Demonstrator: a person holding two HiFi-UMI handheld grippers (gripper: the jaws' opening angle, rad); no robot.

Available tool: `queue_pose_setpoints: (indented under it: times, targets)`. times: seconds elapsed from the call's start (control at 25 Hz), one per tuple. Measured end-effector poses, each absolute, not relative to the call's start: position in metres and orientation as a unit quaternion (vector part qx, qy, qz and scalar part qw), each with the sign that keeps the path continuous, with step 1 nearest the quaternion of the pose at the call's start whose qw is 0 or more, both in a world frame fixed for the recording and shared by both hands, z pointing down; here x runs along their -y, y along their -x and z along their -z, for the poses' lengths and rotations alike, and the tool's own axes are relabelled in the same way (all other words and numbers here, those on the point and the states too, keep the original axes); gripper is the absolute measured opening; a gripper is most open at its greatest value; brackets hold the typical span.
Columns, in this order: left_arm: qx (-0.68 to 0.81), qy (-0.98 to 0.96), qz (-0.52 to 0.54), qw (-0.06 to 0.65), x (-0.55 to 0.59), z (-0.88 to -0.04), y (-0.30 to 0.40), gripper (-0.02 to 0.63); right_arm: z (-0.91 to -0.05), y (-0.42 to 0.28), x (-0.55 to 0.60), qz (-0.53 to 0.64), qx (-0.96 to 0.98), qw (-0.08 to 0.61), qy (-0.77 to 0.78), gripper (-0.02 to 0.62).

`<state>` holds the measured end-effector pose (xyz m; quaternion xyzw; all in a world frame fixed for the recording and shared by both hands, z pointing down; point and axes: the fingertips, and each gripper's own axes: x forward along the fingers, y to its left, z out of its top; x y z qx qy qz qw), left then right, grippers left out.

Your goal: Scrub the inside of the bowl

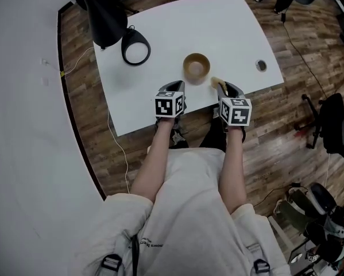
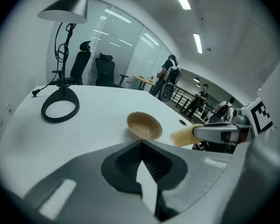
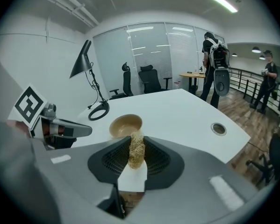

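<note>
The right gripper (image 3: 136,146) is clenched on a tan, fibrous scrubber (image 3: 136,149). The scrubber is pinched upright between the jaws, and its end pokes out past their tips. The left gripper (image 2: 140,143) is closed with nothing held; its ridged pads are seen pressed together. In the head view both grippers are held side by side over the near edge of a white table (image 1: 217,27), each at the end of a bare forearm. A cube with black-and-white square markers is carried on each gripper.

A round, light-brown wooden bowl (image 1: 196,66) is set upright on the table, just beyond the grippers and between their lines. Its open side faces up and nothing is seen inside it. The scrubber's free end is near the bowl's right rim, with a gap between them.

Farther left on the table, a black desk lamp with a ring-shaped base (image 1: 136,46) is placed well apart from the bowl. A small round cable hole (image 1: 261,65) is set into the table toward its right edge. A brown wooden plank floor (image 1: 286,131) is seen around the table.
</note>
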<state>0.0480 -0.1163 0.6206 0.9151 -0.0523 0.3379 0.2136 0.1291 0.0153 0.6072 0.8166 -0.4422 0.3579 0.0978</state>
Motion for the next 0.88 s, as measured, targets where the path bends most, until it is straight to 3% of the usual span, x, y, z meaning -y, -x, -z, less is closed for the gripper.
queue_pose_setpoints:
  times: [0.2,0.88]
  targets:
    - [0.025,-0.917,-0.333,0.217,0.105,-0.618,-0.040,0.000,-0.619,-0.099,-0.011,-0.363,0.448,0.122,-0.808,0.100]
    - [0.021,-0.929,-0.317,0.191,0.121,-0.602,-0.055,0.000,-0.599,-0.103,0.025,-0.335,0.492,0.178,-0.783,0.098]
